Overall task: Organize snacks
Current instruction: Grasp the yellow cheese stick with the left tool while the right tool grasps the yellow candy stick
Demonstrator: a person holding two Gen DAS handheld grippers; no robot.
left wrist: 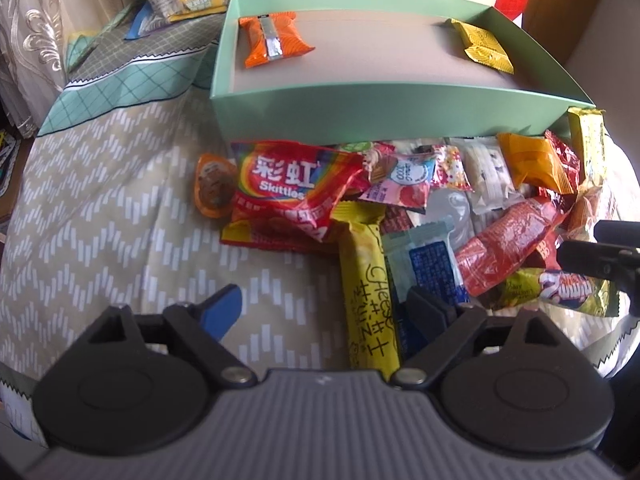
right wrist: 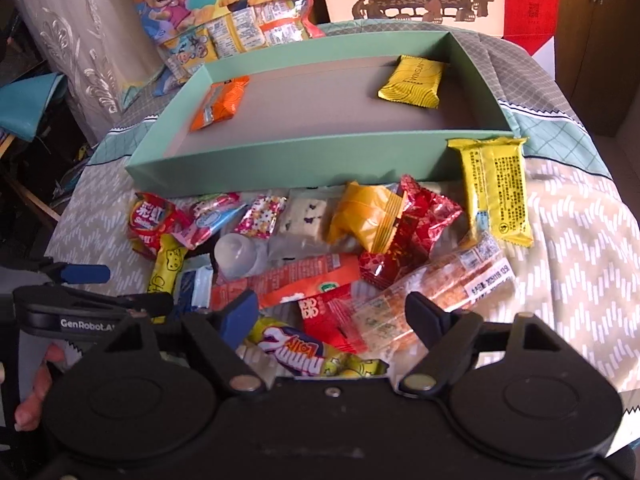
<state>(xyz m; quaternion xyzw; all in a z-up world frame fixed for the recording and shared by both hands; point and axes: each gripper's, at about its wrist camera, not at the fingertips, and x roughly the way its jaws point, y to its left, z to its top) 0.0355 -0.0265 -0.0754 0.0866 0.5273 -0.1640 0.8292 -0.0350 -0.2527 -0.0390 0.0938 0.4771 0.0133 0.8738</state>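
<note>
Bare patterned cloth [left wrist: 100,220] is seen left of the snack pile [left wrist: 420,216]. The left gripper [left wrist: 324,312] is held partly open over a yellow bar [left wrist: 368,296] at the pile's near edge, nothing clamped. The green box [left wrist: 256,96] lies just behind the pile, an orange packet [left wrist: 276,40] and a yellow packet [left wrist: 484,46] set well apart inside. The right gripper [right wrist: 332,316] is held partly open above a red wrapper [right wrist: 332,316], gripping nothing. Open cloth is seen at far right.

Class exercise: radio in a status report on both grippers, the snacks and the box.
Left hand-held gripper and right hand-held gripper open over snack pile. Green box holds two packets. Nothing blocking.
</note>
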